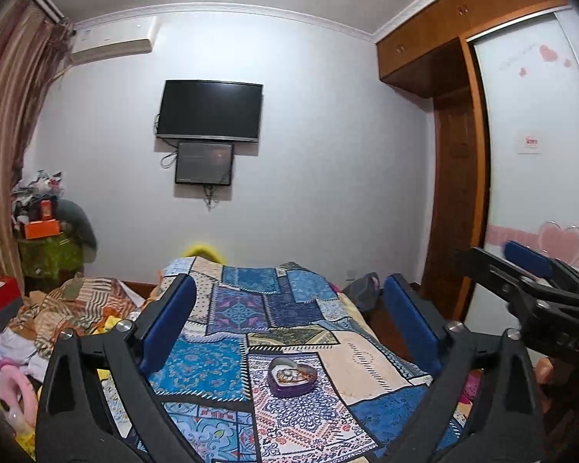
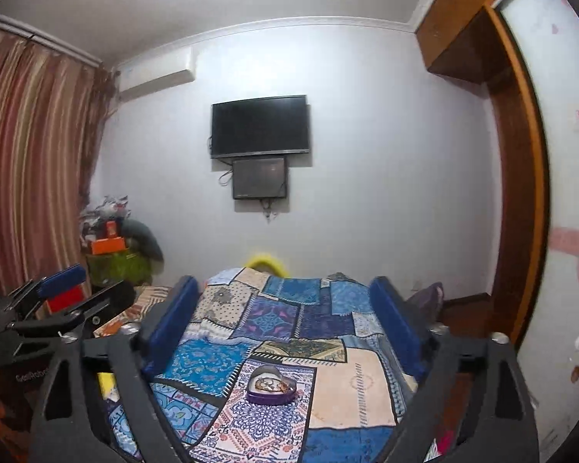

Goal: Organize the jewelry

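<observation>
1. Left wrist view shows the left tool (image 1: 289, 328) held above a patchwork quilt (image 1: 251, 308) on the bed, its 2 blue-padded fingers (image 1: 170, 320) spread wide with nothing between them.
2. Right wrist view shows the right tool (image 2: 285, 328) in much the same pose, its fingers (image 2: 171, 324) also wide apart and empty; part of it shows at the right edge of the left view, and part of the left tool at the left edge of the right view.
3. A heart-shaped purple jewelry box (image 1: 291, 378) sits on the quilt near the foot of the bed, open at the top, and no lid is visible anywhere in either view.
4. Jewelry (image 2: 272, 384) lies inside the box as a small mixed heap, with pale ring-like loops and a reddish-gold piece; individual items are too small to name.
5. No loose jewelry can be made out on the quilt around the box, though the busy pattern could hide small pieces.
6. Both tools are well apart from the box and touch nothing, so I judge the task to be at its very start or its very end; the pictures alone do not settle which.
7. If sorting is left, it means reaching down into the box and picking pieces out of the tangle 1 at a time.
8. Around the bed are a wall-mounted TV (image 1: 209, 110), striped curtains (image 2: 31, 162), a wooden wardrobe (image 1: 459, 177) and crumpled bedding (image 1: 69, 308) at the left.
</observation>
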A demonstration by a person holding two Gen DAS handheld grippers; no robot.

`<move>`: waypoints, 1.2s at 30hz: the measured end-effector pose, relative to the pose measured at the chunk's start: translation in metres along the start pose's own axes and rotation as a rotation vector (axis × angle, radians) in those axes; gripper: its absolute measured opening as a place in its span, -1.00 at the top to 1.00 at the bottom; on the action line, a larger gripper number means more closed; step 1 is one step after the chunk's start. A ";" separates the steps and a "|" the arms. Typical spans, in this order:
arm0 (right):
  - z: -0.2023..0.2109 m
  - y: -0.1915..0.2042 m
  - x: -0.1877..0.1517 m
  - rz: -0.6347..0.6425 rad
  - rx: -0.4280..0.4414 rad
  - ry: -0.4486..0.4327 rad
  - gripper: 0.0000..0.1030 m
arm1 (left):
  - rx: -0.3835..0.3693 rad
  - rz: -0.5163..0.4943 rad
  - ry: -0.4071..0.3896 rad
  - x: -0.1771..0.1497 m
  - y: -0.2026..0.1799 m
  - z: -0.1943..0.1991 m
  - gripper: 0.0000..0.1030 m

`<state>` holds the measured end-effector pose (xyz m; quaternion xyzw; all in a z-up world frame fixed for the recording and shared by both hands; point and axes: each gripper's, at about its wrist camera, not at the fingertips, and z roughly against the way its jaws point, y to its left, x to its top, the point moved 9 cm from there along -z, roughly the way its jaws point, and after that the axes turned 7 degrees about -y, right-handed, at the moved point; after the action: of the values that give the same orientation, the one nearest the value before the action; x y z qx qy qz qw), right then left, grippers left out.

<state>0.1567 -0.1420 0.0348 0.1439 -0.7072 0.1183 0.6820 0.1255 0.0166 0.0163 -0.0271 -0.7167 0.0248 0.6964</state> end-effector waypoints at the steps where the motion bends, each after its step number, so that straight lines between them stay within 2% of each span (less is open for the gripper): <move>1: 0.002 -0.001 0.001 -0.002 -0.015 -0.010 -1.00 | 0.005 0.002 0.003 -0.001 0.002 0.000 -0.94; 5: 0.010 0.001 0.003 0.029 -0.056 -0.034 -1.00 | 0.019 0.014 0.011 -0.004 0.006 0.002 -0.95; 17: 0.017 -0.001 -0.006 0.023 -0.028 0.005 -1.00 | 0.055 -0.026 0.003 -0.008 0.001 0.011 -0.97; 36: 0.021 -0.006 -0.003 0.003 -0.034 0.027 -1.00 | 0.039 -0.036 0.005 -0.008 -0.006 0.012 -0.99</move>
<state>0.1392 -0.1554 0.0306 0.1298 -0.7000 0.1093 0.6937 0.1133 0.0096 0.0084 -0.0006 -0.7146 0.0260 0.6991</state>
